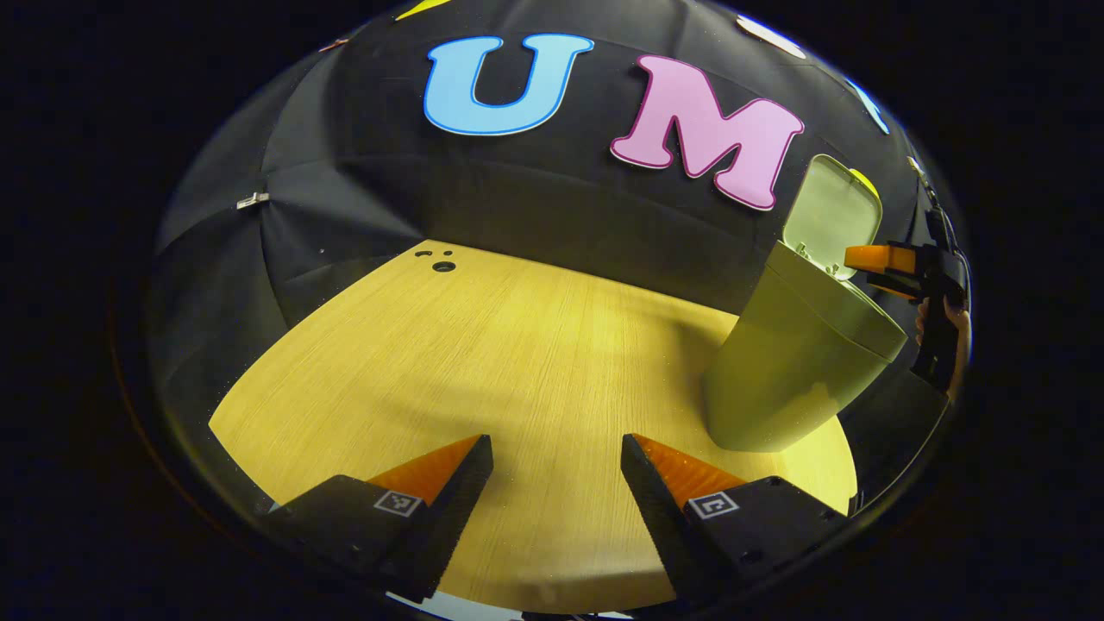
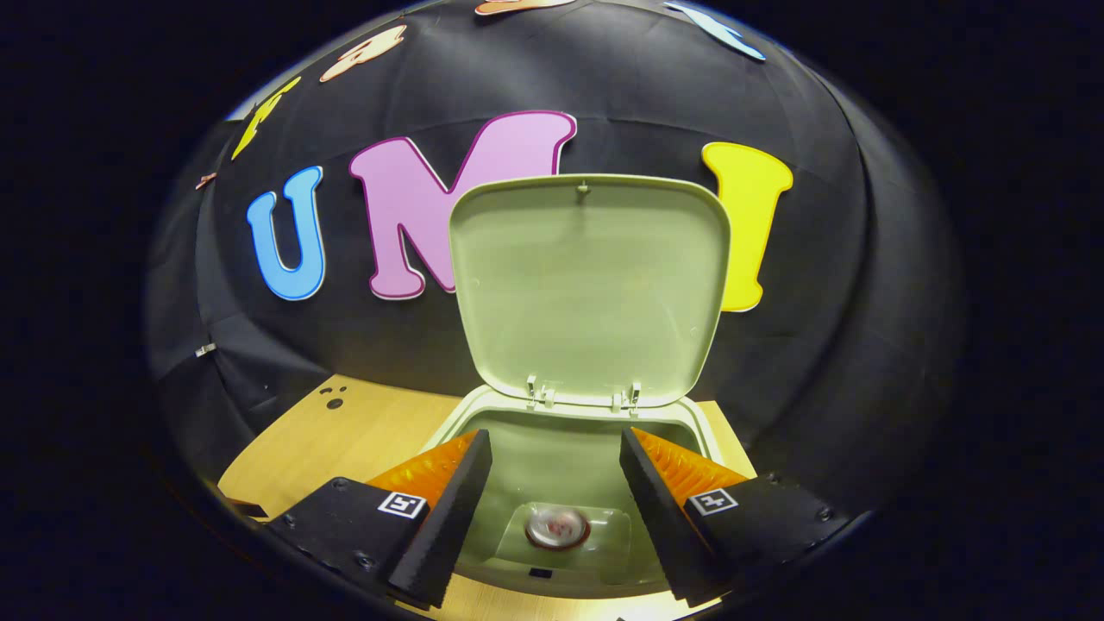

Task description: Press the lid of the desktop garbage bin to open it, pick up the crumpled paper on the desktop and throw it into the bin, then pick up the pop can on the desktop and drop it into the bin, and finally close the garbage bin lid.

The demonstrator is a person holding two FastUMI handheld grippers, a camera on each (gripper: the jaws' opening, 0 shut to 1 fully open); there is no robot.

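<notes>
Below the right gripper [image 2: 556, 448], spread wide and empty: open garbage bin [image 2: 703, 427], pop can [image 2: 558, 527] at its bottom.
Beyond the fingertips, lid [image 2: 589, 289] upright; probably light, stiff, hinged plastic, best pushed near its top edge. Left gripper [image 1: 556, 453] wide, empty over the desktop [image 1: 483, 345].

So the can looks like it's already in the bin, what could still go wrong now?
Two things, I'd guess. The pale green plastic bin stands near the edge of the wooden table, so a hard push on its raised lid might tip or slide it. The open right gripper hangs over the mouth, above the round-topped pop can at the bottom; if the lid swings down first, it could catch the fingers.
</notes>
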